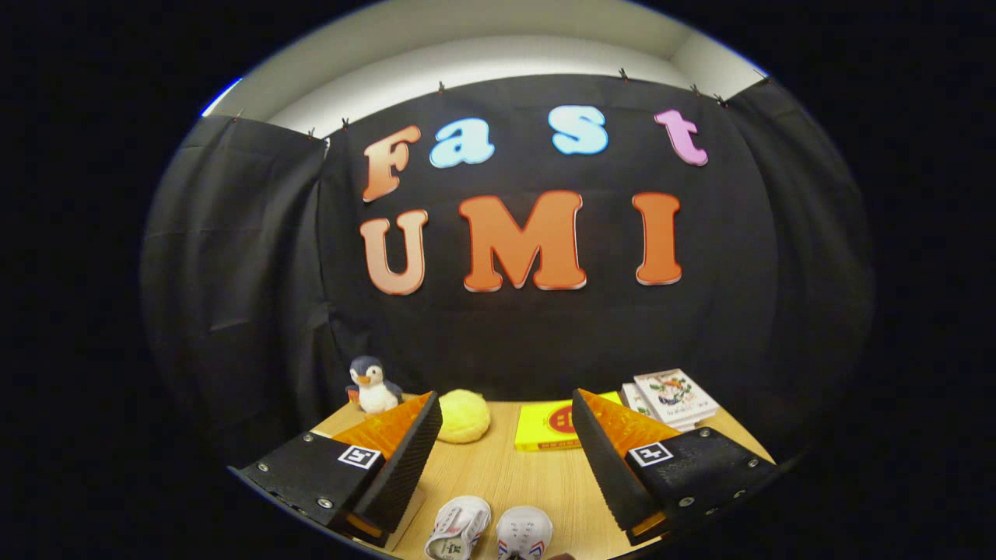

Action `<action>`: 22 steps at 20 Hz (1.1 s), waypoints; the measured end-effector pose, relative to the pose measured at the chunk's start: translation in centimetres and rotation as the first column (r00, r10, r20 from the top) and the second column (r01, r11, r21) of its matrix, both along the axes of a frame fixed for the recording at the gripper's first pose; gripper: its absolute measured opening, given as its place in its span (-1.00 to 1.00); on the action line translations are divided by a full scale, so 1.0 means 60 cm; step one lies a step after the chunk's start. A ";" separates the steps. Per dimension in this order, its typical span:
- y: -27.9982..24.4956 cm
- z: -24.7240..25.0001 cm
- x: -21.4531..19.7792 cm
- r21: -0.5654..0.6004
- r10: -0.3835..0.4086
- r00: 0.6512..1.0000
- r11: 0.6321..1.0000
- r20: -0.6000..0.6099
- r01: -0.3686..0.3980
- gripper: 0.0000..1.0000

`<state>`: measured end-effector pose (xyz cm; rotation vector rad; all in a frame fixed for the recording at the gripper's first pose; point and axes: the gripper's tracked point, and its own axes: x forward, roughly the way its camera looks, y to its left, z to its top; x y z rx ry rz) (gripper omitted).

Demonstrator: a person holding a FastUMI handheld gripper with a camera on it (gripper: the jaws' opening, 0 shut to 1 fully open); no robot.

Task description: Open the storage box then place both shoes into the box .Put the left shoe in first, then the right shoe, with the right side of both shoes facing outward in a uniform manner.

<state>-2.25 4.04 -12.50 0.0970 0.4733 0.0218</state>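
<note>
Two shoes (489,533) sit side by side on the table (498,474), low between your tongs (507,451) and nearer to you than the fingertips. The tongs are spread wide and hold nothing, raised well above the wood and aimed at the booth wall. A storage box proper is hard to pick out; the flat yellow box (548,426) lying beyond the fingertips may be it, but you should confirm before committing.

Since the lid has to come first, leave the shoes alone for now. Tip the tongs downward so the table and the box come properly into sight ahead of you, then approach the box squarely and take its lid edge with both fingers, lifting in a slow arc rather than dragging.

Mind the clutter: a yellow plush ball (464,416) lies just beside the box on the left, a toy penguin (373,386) stands behind that, and a stack of books (671,398) rests to the right. Keep your approach centred so neither finger nudges them.
</note>
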 end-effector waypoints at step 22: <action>0.307 -0.286 -0.174 0.610 0.493 0.672 0.788 -0.553 -0.077 0.92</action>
